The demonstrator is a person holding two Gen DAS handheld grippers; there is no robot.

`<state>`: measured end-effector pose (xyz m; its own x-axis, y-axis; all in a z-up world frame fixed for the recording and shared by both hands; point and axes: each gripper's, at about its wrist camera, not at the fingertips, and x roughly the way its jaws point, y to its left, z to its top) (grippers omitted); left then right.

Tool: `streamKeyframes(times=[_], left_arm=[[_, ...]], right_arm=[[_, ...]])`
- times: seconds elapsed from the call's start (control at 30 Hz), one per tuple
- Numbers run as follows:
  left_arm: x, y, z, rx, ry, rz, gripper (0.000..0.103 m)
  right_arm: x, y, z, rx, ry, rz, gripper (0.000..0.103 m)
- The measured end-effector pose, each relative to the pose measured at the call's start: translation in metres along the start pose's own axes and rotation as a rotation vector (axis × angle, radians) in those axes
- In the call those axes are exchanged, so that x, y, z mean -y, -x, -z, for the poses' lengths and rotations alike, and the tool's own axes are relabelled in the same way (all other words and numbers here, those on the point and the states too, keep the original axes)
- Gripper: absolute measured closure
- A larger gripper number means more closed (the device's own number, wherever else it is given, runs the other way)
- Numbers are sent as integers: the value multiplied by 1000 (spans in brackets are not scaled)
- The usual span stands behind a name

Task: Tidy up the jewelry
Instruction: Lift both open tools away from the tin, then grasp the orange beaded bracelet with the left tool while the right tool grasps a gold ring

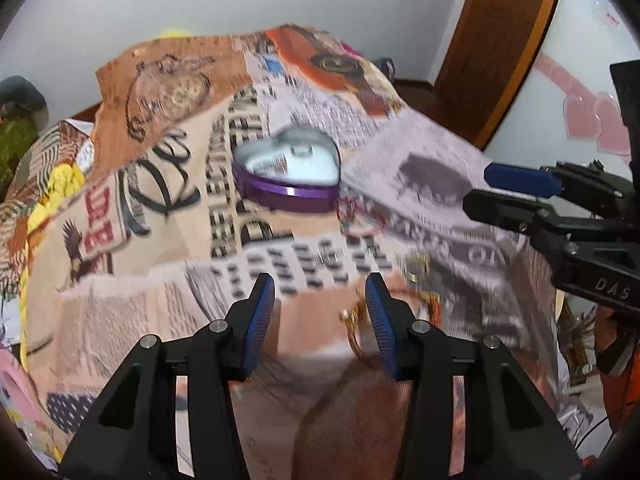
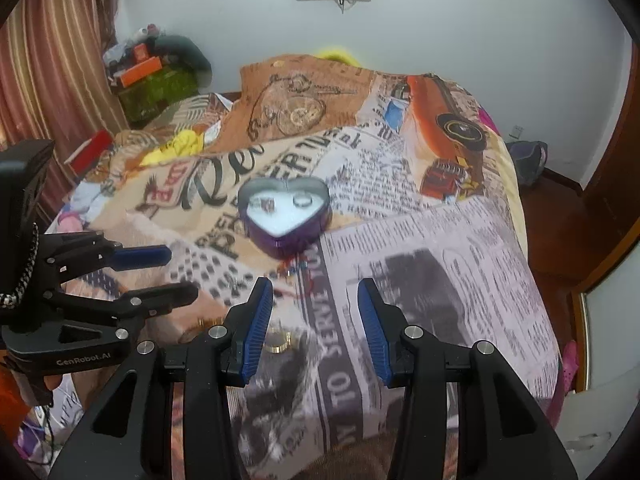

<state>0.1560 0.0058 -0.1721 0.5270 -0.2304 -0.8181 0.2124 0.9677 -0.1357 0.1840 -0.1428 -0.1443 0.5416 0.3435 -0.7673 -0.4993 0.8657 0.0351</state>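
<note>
- Jewelry is seen scattered on a printed bedspread (image 2: 420, 240) with newspaper and vintage-car motifs, its soft fabric lying in folds.
- A heart-shaped tin (image 2: 285, 216) with glossy purple metal walls and a pale lining is placed at the centre of the right wrist view; the same tin (image 1: 289, 176) is seen just above centre in the left wrist view.
- Inside the tin, a silvery ring (image 2: 302, 200) and a small, indistinct piece (image 2: 265, 204) are laid on the lining.
- A red beaded bracelet (image 1: 357, 216) is found touching the tin's lower right edge; its detail is blurred.
- A gold ring (image 2: 277, 342) is seen lower centre in the right wrist view, just beside the inner face of one ribbed blue pad.
- Further gold pieces (image 1: 352, 320) are seen near the lower centre of the left wrist view.
- The left gripper (image 1: 320, 312) is held released, nothing between its jaws.
- The right gripper (image 2: 316, 316) is likewise spread apart and unloaded.
</note>
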Motion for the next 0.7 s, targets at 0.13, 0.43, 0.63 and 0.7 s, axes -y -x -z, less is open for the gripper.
streamKeyframes(times=[0.13, 0.43, 0.63, 0.7], left_arm=[[4, -6, 12, -21, -4, 1, 57], [10, -16, 23, -12, -6, 16, 59], [11, -18, 28, 7, 1, 68, 77], [13, -18, 29, 11, -10, 70, 81]], right_arm=[[-1, 1, 13, -16, 6, 2, 63], [-9, -13, 32, -66, 28, 5, 63], [-9, -25, 34, -96, 25, -14, 63], [-11, -27, 34, -100, 35, -19, 63]])
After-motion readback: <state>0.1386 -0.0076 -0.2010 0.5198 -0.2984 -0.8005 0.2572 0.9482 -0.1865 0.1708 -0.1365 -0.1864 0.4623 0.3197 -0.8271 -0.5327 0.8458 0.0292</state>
